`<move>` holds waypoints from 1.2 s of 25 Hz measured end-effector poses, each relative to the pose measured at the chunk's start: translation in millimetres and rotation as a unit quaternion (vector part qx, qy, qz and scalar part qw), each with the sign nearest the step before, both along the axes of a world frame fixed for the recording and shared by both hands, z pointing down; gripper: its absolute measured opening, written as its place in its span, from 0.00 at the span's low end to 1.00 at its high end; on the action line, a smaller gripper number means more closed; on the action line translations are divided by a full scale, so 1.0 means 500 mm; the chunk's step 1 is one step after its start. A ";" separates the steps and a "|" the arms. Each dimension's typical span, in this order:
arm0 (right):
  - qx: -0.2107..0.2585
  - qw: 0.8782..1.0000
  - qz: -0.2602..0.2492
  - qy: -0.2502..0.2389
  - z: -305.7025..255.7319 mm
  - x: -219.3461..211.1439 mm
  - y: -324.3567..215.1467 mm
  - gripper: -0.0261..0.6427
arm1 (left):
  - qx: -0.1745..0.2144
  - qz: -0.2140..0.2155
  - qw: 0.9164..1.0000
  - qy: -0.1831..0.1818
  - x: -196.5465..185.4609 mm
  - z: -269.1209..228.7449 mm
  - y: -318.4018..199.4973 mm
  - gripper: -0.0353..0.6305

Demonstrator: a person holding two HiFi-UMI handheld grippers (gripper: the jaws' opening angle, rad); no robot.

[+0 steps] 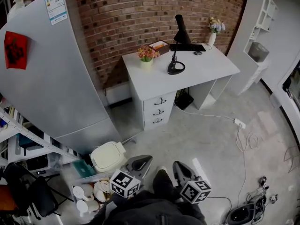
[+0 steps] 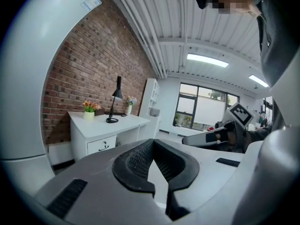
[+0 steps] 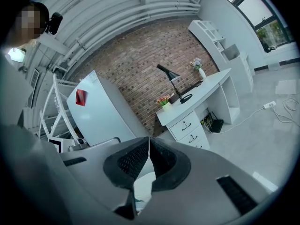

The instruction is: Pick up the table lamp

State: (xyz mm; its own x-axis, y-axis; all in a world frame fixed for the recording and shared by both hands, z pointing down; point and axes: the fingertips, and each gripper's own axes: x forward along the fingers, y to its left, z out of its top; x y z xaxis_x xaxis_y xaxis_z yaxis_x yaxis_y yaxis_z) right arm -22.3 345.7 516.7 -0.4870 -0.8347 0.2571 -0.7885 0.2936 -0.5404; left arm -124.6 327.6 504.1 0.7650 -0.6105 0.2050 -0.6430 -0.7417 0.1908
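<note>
Two grippers, both empty.

1. Left gripper [image 1: 142, 162]: jaws closed, ribbed pads meeting at the tips, with nothing between them. It is held low in front of the person, pointing toward the desk [image 1: 206, 67] with a slight downward tilt.
2. Right gripper [image 1: 182, 168]: jaws likewise closed on nothing. It lies just beside the left one and roughly parallel to it.
3. Table lamp [image 1: 175, 69]: black and upright on the white desk. Its base sits near the middle of the top, and its arm rises toward the brick wall [image 1: 140, 13]. It is well apart from both grippers.

Open room: a stretch of bare grey floor [image 1: 201, 139] lies between the grippers and the desk drawers [image 1: 159, 110].

Edges:
- Left: a tall grey fridge [image 1: 51, 78], with a white lidded appliance [image 1: 108, 156] and some cups [image 1: 93, 191] close by the left gripper.
- Right: a white shelf unit [image 1: 262, 32] near the desk's end.
- On the floor: a power strip [image 1: 239, 123] with a trailing cable.
- On the desk: a flower pot [image 1: 146, 56] near the lamp on its left, and a vase [image 1: 213, 34] at the back.

Hard to make out:
- Dark clothing at the bottom of the head view covers the rear of both grippers.
- In each gripper view, that gripper's own body fills the lower half.
- The dark flat item behind the lamp and the dark object under the desk cannot be identified.
- The lamp's thin stem barely shows in the left gripper view [image 2: 112, 108] or the right gripper view [image 3: 176, 85].
</note>
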 end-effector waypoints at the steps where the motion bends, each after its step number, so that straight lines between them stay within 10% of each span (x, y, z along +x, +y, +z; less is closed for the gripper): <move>1: 0.003 1.000 -0.001 0.001 -0.005 0.008 -0.021 0.06 | 0.002 0.001 1.000 0.001 0.008 -0.004 -0.019 0.06; 30: 0.016 1.000 -0.022 -0.002 0.009 0.181 -0.411 0.06 | 0.016 -0.010 1.000 0.005 0.178 0.004 -0.397 0.06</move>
